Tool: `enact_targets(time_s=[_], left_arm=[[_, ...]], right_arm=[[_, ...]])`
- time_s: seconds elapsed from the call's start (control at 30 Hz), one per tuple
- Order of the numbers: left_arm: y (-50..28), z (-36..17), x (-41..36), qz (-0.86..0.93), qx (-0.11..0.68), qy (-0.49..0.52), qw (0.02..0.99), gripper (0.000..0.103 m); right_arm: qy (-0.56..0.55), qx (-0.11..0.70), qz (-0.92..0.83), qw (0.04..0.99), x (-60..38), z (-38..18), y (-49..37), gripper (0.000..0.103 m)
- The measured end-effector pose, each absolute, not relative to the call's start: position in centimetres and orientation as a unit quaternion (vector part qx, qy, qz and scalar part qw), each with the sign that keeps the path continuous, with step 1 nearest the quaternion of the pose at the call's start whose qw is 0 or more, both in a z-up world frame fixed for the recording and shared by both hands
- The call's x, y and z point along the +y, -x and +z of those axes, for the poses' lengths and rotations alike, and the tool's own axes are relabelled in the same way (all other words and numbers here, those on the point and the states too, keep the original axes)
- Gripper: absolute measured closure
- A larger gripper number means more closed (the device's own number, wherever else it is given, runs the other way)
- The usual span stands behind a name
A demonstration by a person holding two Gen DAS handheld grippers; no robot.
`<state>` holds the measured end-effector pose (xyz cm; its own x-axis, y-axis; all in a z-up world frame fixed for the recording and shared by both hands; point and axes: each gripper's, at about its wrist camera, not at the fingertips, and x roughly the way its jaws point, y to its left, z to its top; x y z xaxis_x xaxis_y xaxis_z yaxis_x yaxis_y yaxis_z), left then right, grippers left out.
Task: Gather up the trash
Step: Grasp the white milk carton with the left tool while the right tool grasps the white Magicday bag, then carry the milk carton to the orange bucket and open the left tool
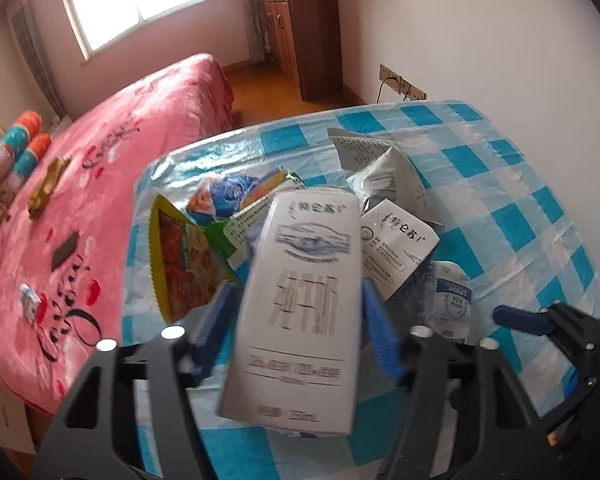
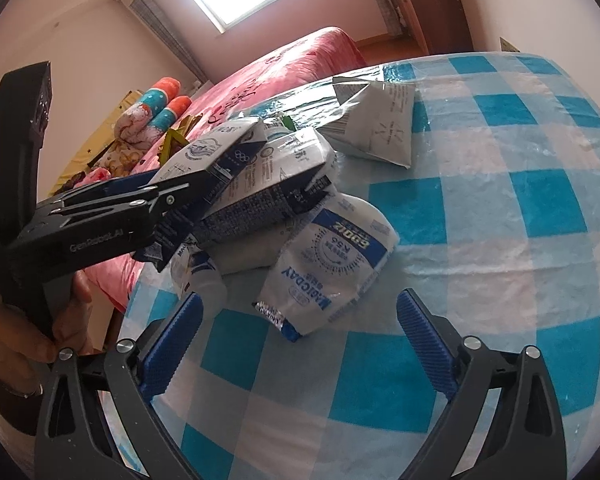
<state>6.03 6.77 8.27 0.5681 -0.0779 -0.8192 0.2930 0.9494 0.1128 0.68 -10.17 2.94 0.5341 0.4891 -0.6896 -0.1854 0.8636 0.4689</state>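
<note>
The left gripper [image 1: 298,320] is closed on a white milk carton [image 1: 300,292], its blue pads [image 1: 380,332] pressing the carton's two sides; the carton stands tilted in the middle of the left wrist view, and the right wrist view shows it lifted at one end above the heap. The rest of the trash lies piled on the blue-and-white checked table [image 1: 512,216]: a second milk carton [image 1: 396,248] at about two o'clock from the held one, a yellow and red snack wrapper [image 1: 180,264] at nine o'clock, a grey foil bag [image 1: 376,160] at twelve o'clock, and a white and blue pouch [image 2: 328,268] at four o'clock. The right gripper [image 2: 300,340] is spread wide with nothing between its pads, poised just above the table with the pouch lying just beyond its fingertips. A hand [image 2: 24,320] grips the left tool's handle at eight o'clock in the right wrist view. A pink bed [image 1: 100,184] lies beyond the table.
</note>
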Motion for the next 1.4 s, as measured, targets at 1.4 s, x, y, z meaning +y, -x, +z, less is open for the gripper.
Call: enact_targets(time_s=[1.4], left_arm=[[7.1, 7.6, 19.5, -0.078, 0.408, 0.096, 0.904, 0.047]], right_arm=[[-0.049, 0.442, 0.133, 0.886, -8.3, 2.0, 1.0, 0.044]])
